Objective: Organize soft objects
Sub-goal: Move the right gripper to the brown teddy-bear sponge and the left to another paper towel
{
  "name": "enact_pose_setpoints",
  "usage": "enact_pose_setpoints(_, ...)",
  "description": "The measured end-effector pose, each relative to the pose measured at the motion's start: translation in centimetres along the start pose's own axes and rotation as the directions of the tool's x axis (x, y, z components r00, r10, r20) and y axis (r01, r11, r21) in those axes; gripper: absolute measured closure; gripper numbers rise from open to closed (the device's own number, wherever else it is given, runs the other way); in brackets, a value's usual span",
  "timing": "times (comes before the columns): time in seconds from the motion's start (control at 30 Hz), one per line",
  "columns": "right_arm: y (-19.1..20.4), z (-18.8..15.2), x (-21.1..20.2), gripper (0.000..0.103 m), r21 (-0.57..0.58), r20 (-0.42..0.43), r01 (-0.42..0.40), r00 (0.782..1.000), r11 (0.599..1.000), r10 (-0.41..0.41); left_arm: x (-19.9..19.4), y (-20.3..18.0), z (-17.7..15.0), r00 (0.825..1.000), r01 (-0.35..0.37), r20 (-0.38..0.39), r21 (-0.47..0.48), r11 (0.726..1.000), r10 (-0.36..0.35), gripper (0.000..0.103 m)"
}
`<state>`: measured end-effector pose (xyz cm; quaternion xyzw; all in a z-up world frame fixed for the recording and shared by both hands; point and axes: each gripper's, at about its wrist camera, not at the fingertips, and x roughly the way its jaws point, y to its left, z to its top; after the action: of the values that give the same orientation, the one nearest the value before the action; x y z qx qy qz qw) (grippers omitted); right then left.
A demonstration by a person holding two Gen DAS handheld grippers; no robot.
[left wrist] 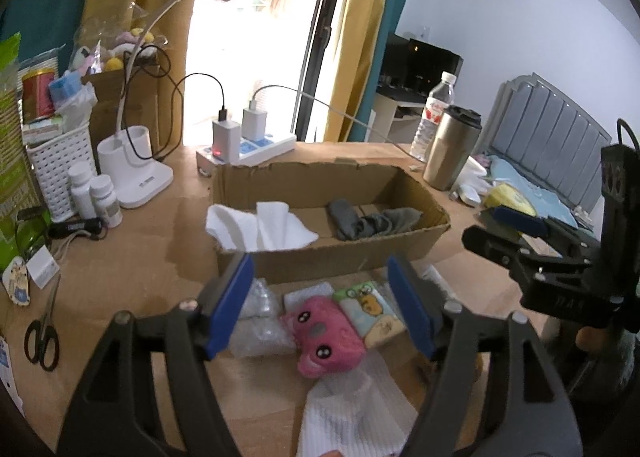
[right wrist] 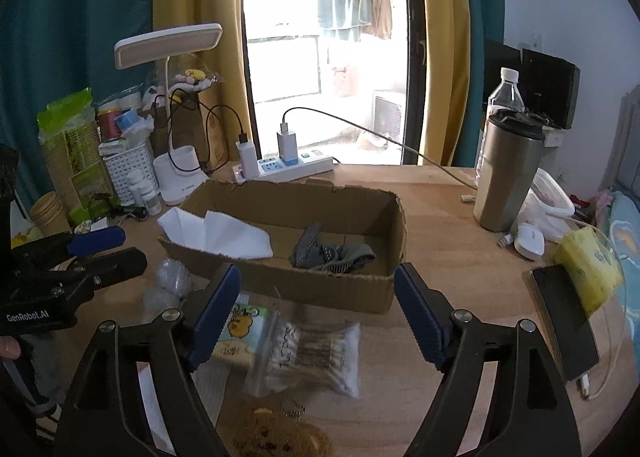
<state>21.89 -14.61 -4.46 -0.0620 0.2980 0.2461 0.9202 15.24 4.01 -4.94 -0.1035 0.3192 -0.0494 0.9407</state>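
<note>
An open cardboard box (left wrist: 352, 253) (right wrist: 304, 289) stands mid-table. A white cloth (left wrist: 260, 231) (right wrist: 220, 235) drapes over its near left wall, and grey socks (left wrist: 372, 223) (right wrist: 332, 253) lie inside. My left gripper (left wrist: 320, 309) is open just short of the box, above a pink plush (left wrist: 328, 333), a cartoon tissue pack (left wrist: 370, 307) (right wrist: 238, 333), bubble wrap (left wrist: 256, 321) and a white knit cloth (left wrist: 352, 417). My right gripper (right wrist: 318, 309) is open too, over a clear bag of cotton swabs (right wrist: 312, 353). A brown plush (right wrist: 280, 437) lies at the bottom edge. Nothing is held.
A desk lamp (left wrist: 136, 173), power strip (left wrist: 256, 145) with chargers, pill bottles (left wrist: 94, 193), white basket (left wrist: 60, 165) and scissors (left wrist: 42, 333) crowd the left. A steel tumbler (right wrist: 506, 173), water bottle (right wrist: 504, 97), white mouse (right wrist: 528, 243), yellow tissue pack (right wrist: 588, 265) and dark phone (right wrist: 564, 321) stand right.
</note>
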Motion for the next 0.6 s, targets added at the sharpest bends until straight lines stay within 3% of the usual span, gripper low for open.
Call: enact_pose_setpoints(0.6,0.7,-5.4,-0.7,0.021,0.018,-0.089,0.018,0.996,1.0,-0.016,-0.7,-0.8,-4.8,0.998,0.019,-0.066,0.004,1.0,-0.019,0.03)
